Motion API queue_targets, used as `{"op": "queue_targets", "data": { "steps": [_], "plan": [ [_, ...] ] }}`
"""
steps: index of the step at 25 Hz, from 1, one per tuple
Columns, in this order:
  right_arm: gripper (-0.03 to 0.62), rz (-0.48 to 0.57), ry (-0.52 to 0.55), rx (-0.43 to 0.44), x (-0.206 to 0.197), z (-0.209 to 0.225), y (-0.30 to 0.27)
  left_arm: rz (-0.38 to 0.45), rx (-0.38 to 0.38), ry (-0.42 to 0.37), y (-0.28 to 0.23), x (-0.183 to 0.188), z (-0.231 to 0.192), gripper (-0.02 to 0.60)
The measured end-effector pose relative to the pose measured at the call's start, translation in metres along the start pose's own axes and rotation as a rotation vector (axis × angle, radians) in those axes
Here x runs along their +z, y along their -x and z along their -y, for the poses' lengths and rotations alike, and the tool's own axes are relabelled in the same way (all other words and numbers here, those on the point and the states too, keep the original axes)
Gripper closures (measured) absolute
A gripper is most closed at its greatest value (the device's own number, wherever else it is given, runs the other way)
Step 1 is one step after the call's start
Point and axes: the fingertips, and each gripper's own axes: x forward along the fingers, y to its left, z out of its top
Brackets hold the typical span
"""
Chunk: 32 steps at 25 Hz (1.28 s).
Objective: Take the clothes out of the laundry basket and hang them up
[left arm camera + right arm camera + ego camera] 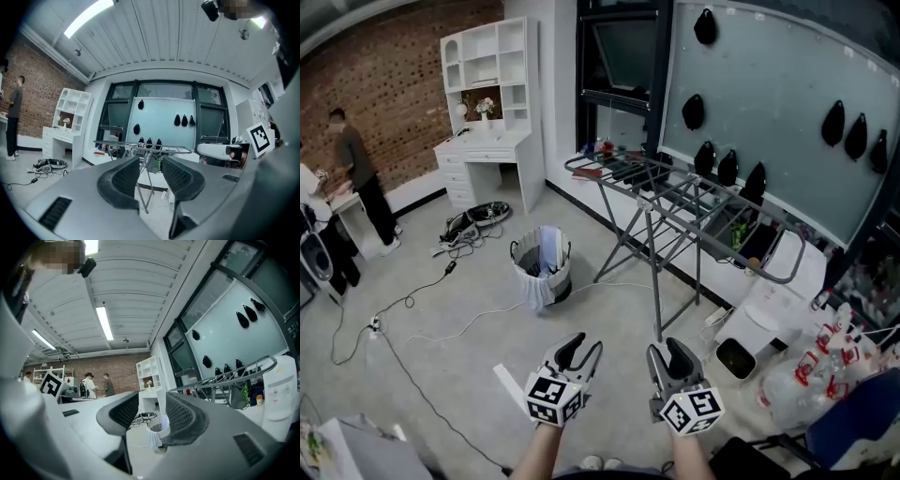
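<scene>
The laundry basket (542,267) stands on the grey floor ahead of me, lined in white, with light clothes (549,247) sticking out of it. To its right is the metal drying rack (675,197), bare of clothes. My left gripper (584,349) and right gripper (667,352) hang side by side low in the head view, well short of the basket. Both are open and hold nothing. In the left gripper view the gripper (150,165) frames the rack (145,149). In the right gripper view the gripper (152,409) frames the basket (159,430), with the rack (229,376) to the right.
A white desk with a shelf unit (487,112) stands by the brick wall, and a person (361,178) is at the far left. Cables (412,300) trail over the floor. A white appliance (769,300) and plastic bottles (825,366) crowd the right side.
</scene>
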Motion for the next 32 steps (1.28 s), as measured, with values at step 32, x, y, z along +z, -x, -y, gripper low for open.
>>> {"op": "queue_targets", "data": {
  "steps": [32],
  "plan": [
    [0.422, 0.044, -0.016, -0.065, -0.001, 0.021, -0.063, 0.006, -0.018, -0.003, -0.041, -0.003, -0.073, 0.428]
  ]
}}
